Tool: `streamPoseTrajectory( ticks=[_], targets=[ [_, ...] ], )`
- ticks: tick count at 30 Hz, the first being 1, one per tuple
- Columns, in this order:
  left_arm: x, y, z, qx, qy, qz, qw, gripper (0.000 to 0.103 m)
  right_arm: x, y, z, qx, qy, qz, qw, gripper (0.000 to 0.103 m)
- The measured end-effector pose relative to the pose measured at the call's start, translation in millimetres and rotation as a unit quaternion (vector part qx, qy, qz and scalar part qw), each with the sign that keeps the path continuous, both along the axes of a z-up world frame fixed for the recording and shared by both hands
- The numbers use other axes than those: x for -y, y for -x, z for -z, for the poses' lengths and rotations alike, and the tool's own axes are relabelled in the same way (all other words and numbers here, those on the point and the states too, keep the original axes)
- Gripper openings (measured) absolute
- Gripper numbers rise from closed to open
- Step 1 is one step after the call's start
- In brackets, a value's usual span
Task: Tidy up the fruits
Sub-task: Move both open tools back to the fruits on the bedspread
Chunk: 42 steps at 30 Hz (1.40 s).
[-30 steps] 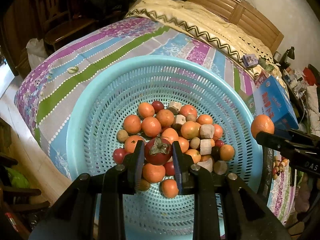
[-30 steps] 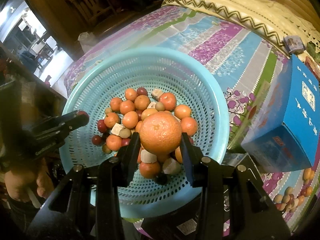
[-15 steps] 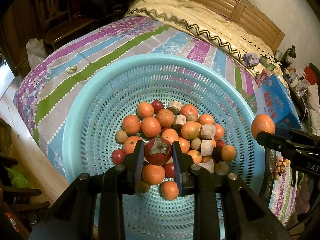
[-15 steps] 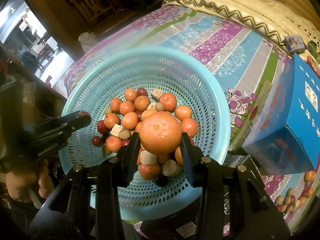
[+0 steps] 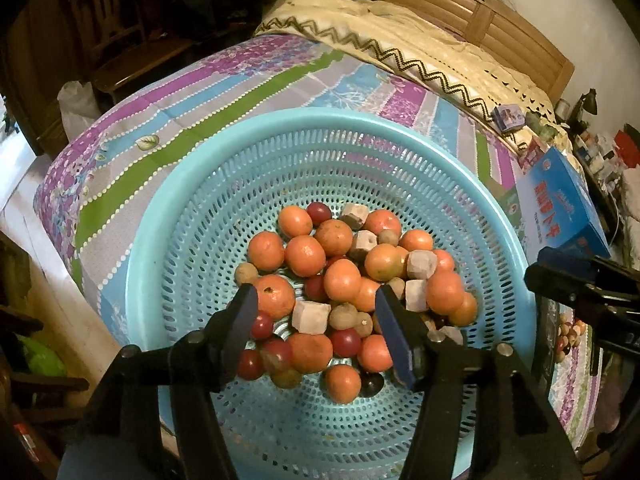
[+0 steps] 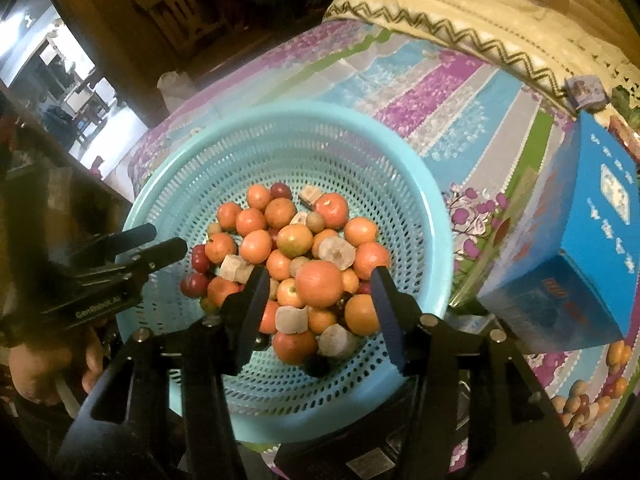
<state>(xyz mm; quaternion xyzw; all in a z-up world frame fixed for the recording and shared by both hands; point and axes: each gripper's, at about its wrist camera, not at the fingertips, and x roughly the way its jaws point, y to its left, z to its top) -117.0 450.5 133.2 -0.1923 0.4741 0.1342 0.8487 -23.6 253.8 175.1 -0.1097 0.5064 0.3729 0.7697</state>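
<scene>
A cyan perforated basket (image 5: 192, 200) (image 6: 400, 168) on the bed holds a pile of oranges (image 5: 304, 256), small dark red fruits (image 5: 346, 342), brown round ones and pale cubes (image 5: 310, 316). My left gripper (image 5: 316, 314) (image 6: 160, 240) hangs over the pile's near side. Its jaws are opening and nothing is between them. My right gripper (image 6: 320, 292) (image 5: 552, 270) is over the basket too, its jaws opening. A large blurred orange (image 6: 319, 283) sits between its fingers with a gap on each side, right over the heap.
A blue carton (image 6: 592, 248) (image 5: 560, 208) stands right of the basket on the striped bedsheet (image 5: 180, 120). A cream quilt (image 5: 400, 40) and wooden headboard (image 5: 500, 28) lie beyond. A hand (image 6: 32, 364) holds the left gripper. A wooden chair (image 5: 132, 40) stands at the far left.
Both grippers have opened. The dark red fruit has left the left jaws and the big orange has come free of the right pads. Neither hand has moved.
</scene>
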Motion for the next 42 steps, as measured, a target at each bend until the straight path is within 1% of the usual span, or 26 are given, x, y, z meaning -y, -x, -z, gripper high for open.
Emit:
streamPoseTrajectory(
  ticks=[1, 2, 4, 7, 8, 9, 10, 11, 12, 14, 17, 20, 22, 24, 25, 26, 28, 29, 30, 34, 38, 40, 42],
  targets=[
    [1, 1, -2, 0.005, 0.0, -0.002, 1.0, 0.062, 2, 2, -4, 0.012, -0.004, 0.002, 1.0, 0.053],
    [2, 2, -4, 0.011, -0.002, -0.004, 0.9999, 0.063, 6, 7, -11, 0.034, -0.009, 0.005, 0.999, 0.053],
    [8, 5, -11, 0.028, -0.013, -0.007, 0.9995, 0.066, 13, 15, -22, 0.068, -0.011, 0.013, 0.998, 0.054],
    [23, 11, -26, 0.064, -0.033, -0.007, 0.9974, 0.068, 31, 30, -40, 0.123, -0.016, 0.036, 0.992, 0.055],
    [31, 13, -33, 0.081, -0.043, -0.005, 0.9958, 0.07, 40, 38, -47, 0.145, -0.015, 0.049, 0.988, 0.058],
    [40, 15, -39, 0.094, -0.056, -0.001, 0.994, 0.071, 46, 41, -51, 0.157, -0.016, 0.059, 0.986, 0.066],
    [46, 15, -44, 0.103, -0.065, 0.001, 0.9925, 0.073, 54, 46, -55, 0.169, -0.018, 0.07, 0.983, 0.07],
    [54, 16, -49, 0.114, -0.072, 0.004, 0.9908, 0.075, 62, 51, -59, 0.179, -0.02, 0.08, 0.98, 0.079],
    [65, 18, -55, 0.128, -0.078, 0.01, 0.9886, 0.075, 72, 56, -63, 0.192, -0.02, 0.094, 0.977, 0.082],
    [81, 19, -64, 0.145, -0.089, 0.014, 0.9853, 0.076, 89, 63, -68, 0.208, -0.014, 0.116, 0.971, 0.082],
    [109, 24, -76, 0.172, -0.104, 0.019, 0.9793, 0.081, 111, 68, -69, 0.22, -0.008, 0.139, 0.966, 0.083],
    [138, 27, -88, 0.197, -0.124, 0.03, 0.972, 0.082, 139, 72, -70, 0.228, 0.0, 0.165, 0.96, 0.085],
    [154, 29, -95, 0.208, -0.13, 0.038, 0.9688, 0.083, 155, 75, -71, 0.236, 0.002, 0.179, 0.955, 0.086],
    [169, 31, -100, 0.216, -0.137, 0.05, 0.9655, 0.084, 175, 84, -73, 0.254, 0.003, 0.195, 0.947, 0.088],
    [176, 31, -102, 0.216, -0.14, 0.054, 0.9648, 0.087, 183, 88, -74, 0.265, 0.006, 0.204, 0.942, 0.094],
    [184, 30, -102, 0.213, -0.14, 0.062, 0.9648, 0.089, 194, 95, -74, 0.284, 0.012, 0.218, 0.933, 0.102],
    [201, 29, -103, 0.212, -0.147, 0.081, 0.9628, 0.089, 211, 108, -70, 0.31, 0.018, 0.238, 0.92, 0.103],
    [210, 29, -104, 0.212, -0.156, 0.087, 0.9607, 0.089, 222, 115, -68, 0.316, 0.016, 0.243, 0.917, 0.103],
    [220, 30, -105, 0.215, -0.165, 0.095, 0.9579, 0.089, 233, 120, -65, 0.317, 0.014, 0.247, 0.916, 0.103],
    [251, 33, -110, 0.216, -0.179, 0.122, 0.952, 0.09, 275, 138, -49, 0.315, 0.013, 0.281, 0.906, 0.103],
    [280, 41, -121, 0.224, -0.195, 0.15, 0.9432, 0.092, 314, 155, -36, 0.291, 0.006, 0.299, 0.909, 0.103],
    [292, 45, -126, 0.231, -0.194, 0.166, 0.9391, 0.092, 323, 165, -36, 0.297, 0.018, 0.301, 0.906, 0.103],
    [304, 51, -133, 0.237, -0.194, 0.176, 0.9354, 0.092, 333, 177, -40, 0.311, 0.026, 0.302, 0.901, 0.103]
  ],
)
